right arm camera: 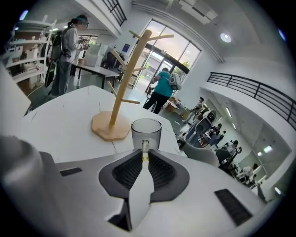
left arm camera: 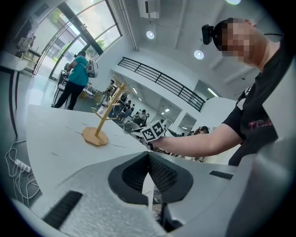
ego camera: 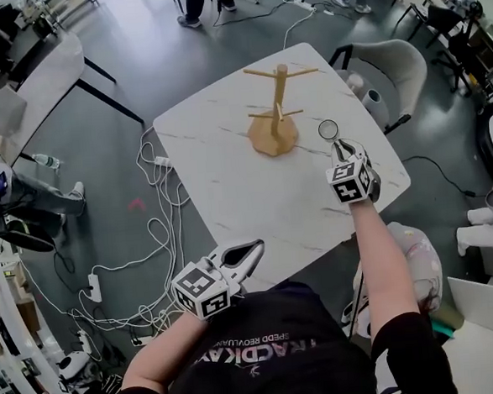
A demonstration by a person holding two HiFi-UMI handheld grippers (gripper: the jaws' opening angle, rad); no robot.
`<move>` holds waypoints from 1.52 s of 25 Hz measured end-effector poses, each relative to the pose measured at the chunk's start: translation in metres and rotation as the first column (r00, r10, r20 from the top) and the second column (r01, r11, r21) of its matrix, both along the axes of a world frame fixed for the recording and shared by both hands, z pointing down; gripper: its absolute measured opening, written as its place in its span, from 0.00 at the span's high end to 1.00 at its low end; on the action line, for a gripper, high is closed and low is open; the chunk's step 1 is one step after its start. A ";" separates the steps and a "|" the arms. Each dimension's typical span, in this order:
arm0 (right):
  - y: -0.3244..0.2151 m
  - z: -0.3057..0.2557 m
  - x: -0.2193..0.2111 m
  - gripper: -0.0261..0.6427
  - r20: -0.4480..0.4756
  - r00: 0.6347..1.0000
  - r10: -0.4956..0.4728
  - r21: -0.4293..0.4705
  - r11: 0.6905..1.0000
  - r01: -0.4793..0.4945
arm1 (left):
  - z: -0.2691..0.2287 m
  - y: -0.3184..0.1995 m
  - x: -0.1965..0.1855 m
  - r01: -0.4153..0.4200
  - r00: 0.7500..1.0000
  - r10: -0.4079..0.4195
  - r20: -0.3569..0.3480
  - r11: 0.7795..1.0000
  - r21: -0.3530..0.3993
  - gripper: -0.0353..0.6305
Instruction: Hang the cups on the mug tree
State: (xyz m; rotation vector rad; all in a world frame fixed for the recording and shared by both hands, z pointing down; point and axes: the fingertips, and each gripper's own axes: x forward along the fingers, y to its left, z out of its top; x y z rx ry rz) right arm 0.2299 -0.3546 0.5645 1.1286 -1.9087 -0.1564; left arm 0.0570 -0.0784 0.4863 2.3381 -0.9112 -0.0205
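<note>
A wooden mug tree (ego camera: 273, 114) with bare pegs stands at the far middle of the white marble table (ego camera: 228, 176). A clear glass cup (ego camera: 328, 130) is upright just right of the tree's base. My right gripper (ego camera: 337, 148) is shut on the cup's handle. In the right gripper view the cup (right arm camera: 146, 132) sits straight ahead of my right gripper (right arm camera: 145, 155), with the tree (right arm camera: 121, 92) behind it to the left; the cup's bottom is hidden. My left gripper (ego camera: 252, 252) hangs at the table's near edge, shut and empty (left arm camera: 149, 159). The tree (left arm camera: 99, 125) shows far off to its left.
A grey chair (ego camera: 393, 68) stands past the table's right corner. Cables and power strips (ego camera: 160, 232) lie on the floor to the left. Another table (ego camera: 28, 77) is at the far left. People stand beyond the table's far side.
</note>
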 end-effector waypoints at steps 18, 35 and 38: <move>-0.045 -0.021 -0.053 0.90 -0.524 0.803 -0.283 -0.065 0.954 0.293 | -0.007 0.007 -0.036 0.102 0.995 -0.101 -0.020 0.995 0.010 0.95; -0.042 -0.018 -0.085 0.90 -0.727 0.578 -0.371 -0.133 0.902 0.411 | -0.009 0.016 -0.045 0.078 0.997 -0.078 -0.011 0.997 0.010 0.95; -0.042 -0.016 -0.091 0.90 -0.758 0.534 -0.374 -0.142 0.894 0.425 | -0.009 0.017 -0.048 0.077 0.997 -0.077 -0.012 0.997 0.010 0.95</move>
